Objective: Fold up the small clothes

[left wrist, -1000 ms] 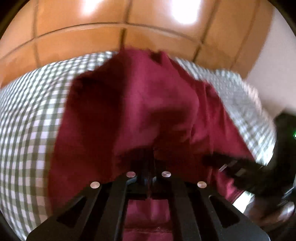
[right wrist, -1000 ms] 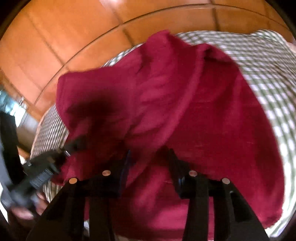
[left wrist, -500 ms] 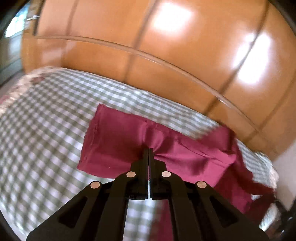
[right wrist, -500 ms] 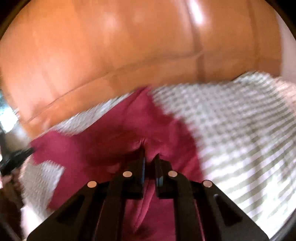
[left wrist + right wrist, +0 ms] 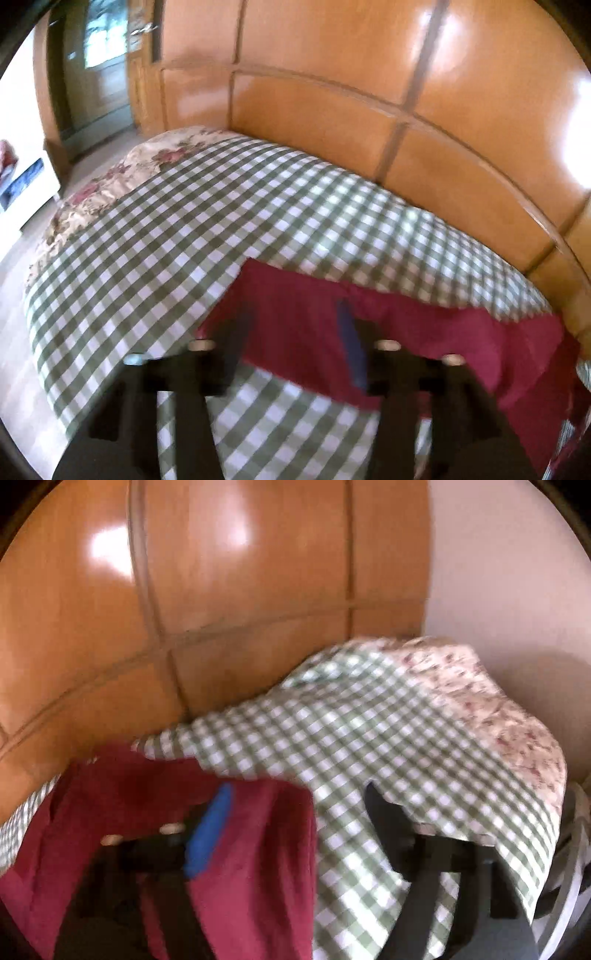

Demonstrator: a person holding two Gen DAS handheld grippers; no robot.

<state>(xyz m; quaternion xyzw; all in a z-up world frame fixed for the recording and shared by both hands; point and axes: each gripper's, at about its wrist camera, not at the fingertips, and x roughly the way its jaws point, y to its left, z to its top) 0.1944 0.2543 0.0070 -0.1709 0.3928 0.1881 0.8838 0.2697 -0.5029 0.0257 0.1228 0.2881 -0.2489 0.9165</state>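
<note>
A dark red garment lies spread out flat on a green-and-white checked bedspread. My left gripper is open and empty just above the garment's left part, with its fingers wide apart. In the right wrist view the same garment lies at the lower left on the bedspread. My right gripper is open and empty above the garment's right edge. Both views are blurred by motion.
An orange wooden headboard runs along the far side of the bed. A floral sheet shows at the bed's left end, and at its right end in the right wrist view. A door and floor lie beyond the left end.
Both grippers held the red garment shut and stretched it out over the bed. Now both have opened and let it go, and it lies flat.
</note>
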